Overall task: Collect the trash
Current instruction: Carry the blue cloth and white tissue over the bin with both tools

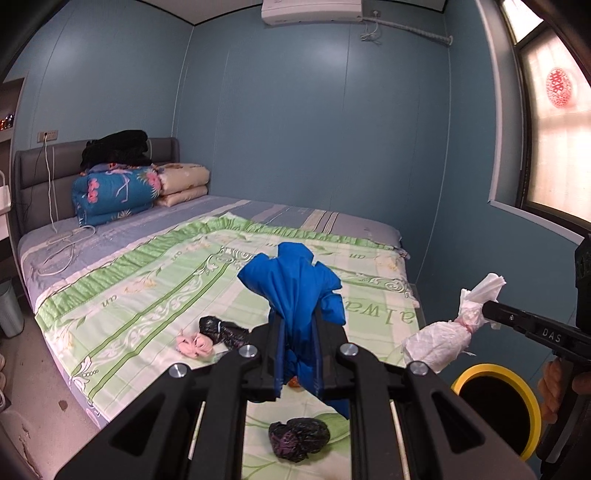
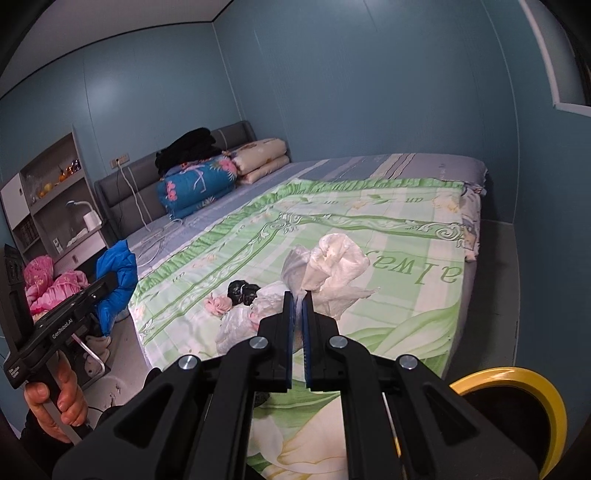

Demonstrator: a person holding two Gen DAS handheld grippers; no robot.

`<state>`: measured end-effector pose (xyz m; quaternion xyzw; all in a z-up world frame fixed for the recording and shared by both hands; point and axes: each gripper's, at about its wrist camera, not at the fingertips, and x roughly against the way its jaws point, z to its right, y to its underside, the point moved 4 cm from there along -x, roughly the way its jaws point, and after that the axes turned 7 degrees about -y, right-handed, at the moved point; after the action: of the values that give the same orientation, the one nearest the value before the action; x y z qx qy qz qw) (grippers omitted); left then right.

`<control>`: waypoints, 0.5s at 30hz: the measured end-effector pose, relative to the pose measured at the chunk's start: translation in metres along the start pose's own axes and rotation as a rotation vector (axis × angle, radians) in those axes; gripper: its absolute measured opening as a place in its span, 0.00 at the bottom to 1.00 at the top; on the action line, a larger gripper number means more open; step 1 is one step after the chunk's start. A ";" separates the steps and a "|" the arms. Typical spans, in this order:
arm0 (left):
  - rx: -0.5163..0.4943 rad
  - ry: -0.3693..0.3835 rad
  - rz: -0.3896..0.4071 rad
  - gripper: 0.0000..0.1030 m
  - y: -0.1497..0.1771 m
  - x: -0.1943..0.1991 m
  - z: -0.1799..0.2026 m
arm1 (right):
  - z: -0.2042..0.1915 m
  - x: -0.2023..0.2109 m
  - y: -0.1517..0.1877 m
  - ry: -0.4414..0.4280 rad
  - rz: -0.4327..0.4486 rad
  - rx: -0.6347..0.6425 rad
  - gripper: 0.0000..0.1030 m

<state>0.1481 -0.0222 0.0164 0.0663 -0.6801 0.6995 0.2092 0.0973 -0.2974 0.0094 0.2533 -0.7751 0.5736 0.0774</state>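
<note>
Blue plastic bag (image 1: 295, 295) being pinched in left gripper (image 1: 298, 332), knotted white bag (image 1: 439, 341) in right gripper (image 2: 297, 306); carrying both over yellow-rimmed bin (image 1: 495, 402), releasing above centre.

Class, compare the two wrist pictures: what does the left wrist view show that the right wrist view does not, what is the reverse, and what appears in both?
Only the left wrist view shows the white wall air conditioner, the window with a red paper cutting, and a crumpled black plastic bag lying nearest the camera.

Only the right wrist view shows the white shelf unit and the pink bedding heap.

Both show the left claw shut on the blue plastic bag, the right claw shut on the white plastic bag, and the yellow-rimmed bin.
</note>
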 end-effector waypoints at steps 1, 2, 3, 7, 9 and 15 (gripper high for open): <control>-0.005 0.005 0.005 0.11 -0.002 0.002 0.004 | 0.004 0.008 -0.001 0.006 0.012 -0.004 0.04; -0.010 0.010 0.011 0.11 -0.004 0.005 0.008 | 0.005 0.011 -0.002 0.010 0.020 -0.007 0.04; -0.015 0.016 0.016 0.11 -0.006 0.007 0.013 | 0.009 0.016 -0.003 0.018 0.030 -0.012 0.04; -0.041 0.050 0.029 0.11 -0.012 0.014 0.033 | 0.021 0.039 -0.004 0.044 0.067 -0.031 0.04; -0.057 0.067 0.033 0.11 -0.014 0.016 0.044 | 0.027 0.047 -0.005 0.061 0.081 -0.037 0.04; -0.105 0.127 0.039 0.11 -0.017 0.018 0.082 | 0.047 0.074 -0.003 0.116 0.118 -0.066 0.04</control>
<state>0.1229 -0.0986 0.0444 -0.0025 -0.7023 0.6697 0.2415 0.0428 -0.3640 0.0272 0.1707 -0.8016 0.5649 0.0964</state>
